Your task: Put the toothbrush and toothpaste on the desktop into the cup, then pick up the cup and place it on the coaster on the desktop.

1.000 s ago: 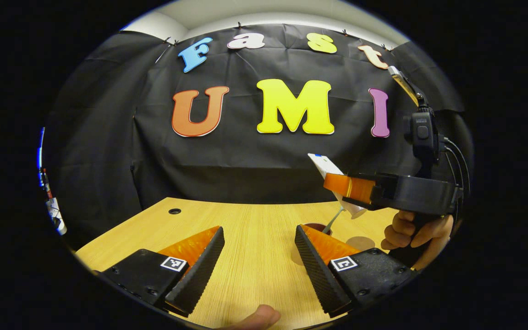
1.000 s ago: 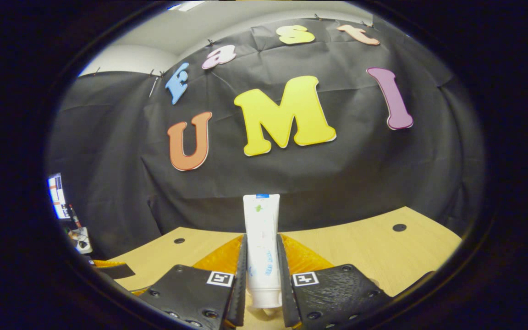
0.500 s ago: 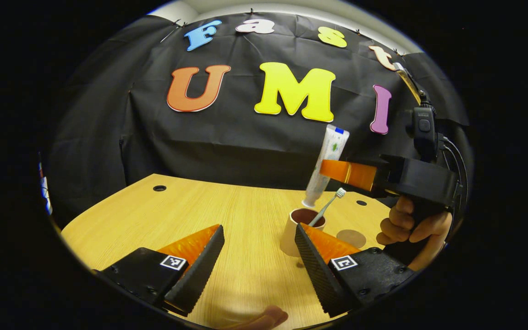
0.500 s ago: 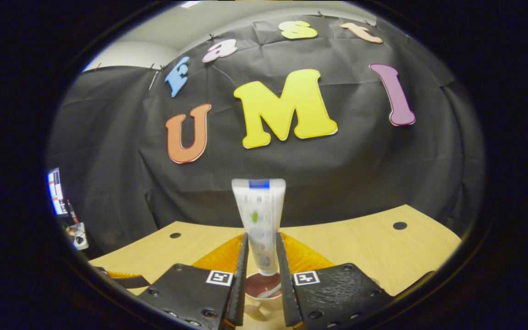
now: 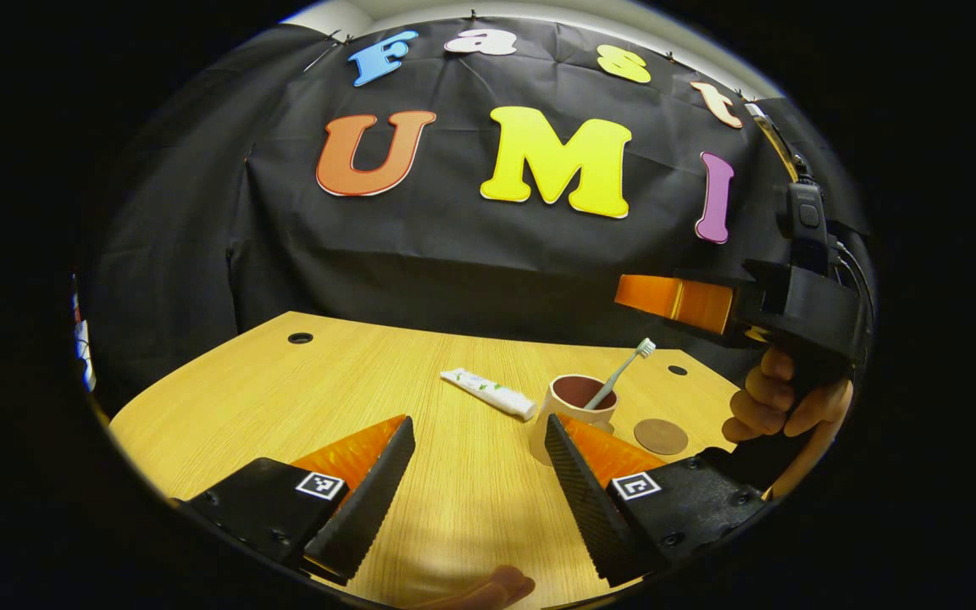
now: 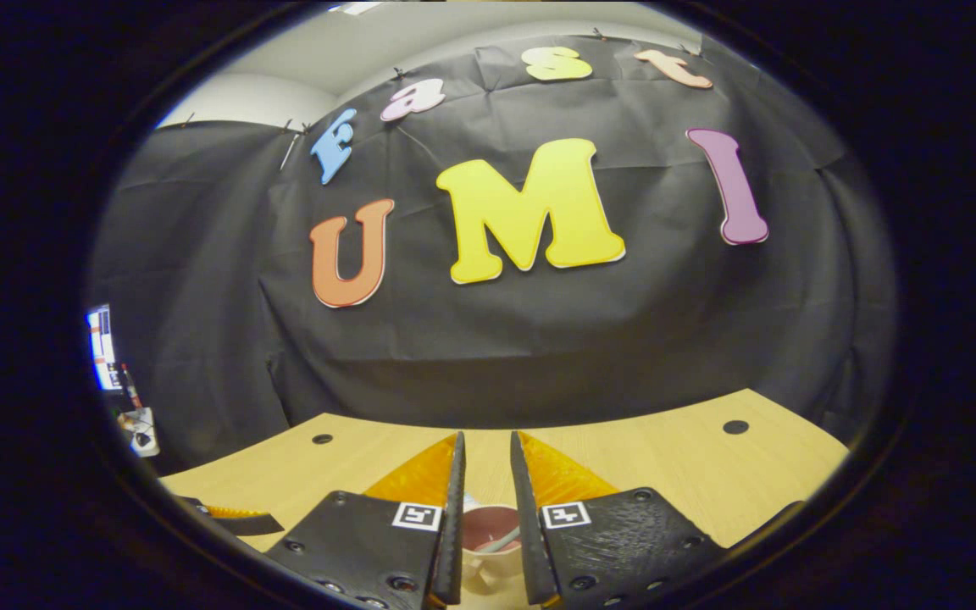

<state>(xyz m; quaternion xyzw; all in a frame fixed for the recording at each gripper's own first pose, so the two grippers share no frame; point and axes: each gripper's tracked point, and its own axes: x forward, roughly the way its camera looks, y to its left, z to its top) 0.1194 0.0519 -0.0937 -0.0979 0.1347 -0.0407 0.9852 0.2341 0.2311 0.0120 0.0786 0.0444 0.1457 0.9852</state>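
Half a second ago my right gripper (image 6: 485, 508) pinched the toothpaste (image 5: 488, 391) above the cup (image 5: 573, 407); now its fingers, slightly parted, hold nothing and the tube lies on the table at the cup's nine o'clock, so I must regrasp.

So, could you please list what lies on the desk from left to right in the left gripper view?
Toothpaste → cup holding the toothbrush → coaster.

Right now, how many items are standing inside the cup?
1: the toothbrush leans in the cup. The toothpaste lies flat on the desktop beside the cup, not inside.
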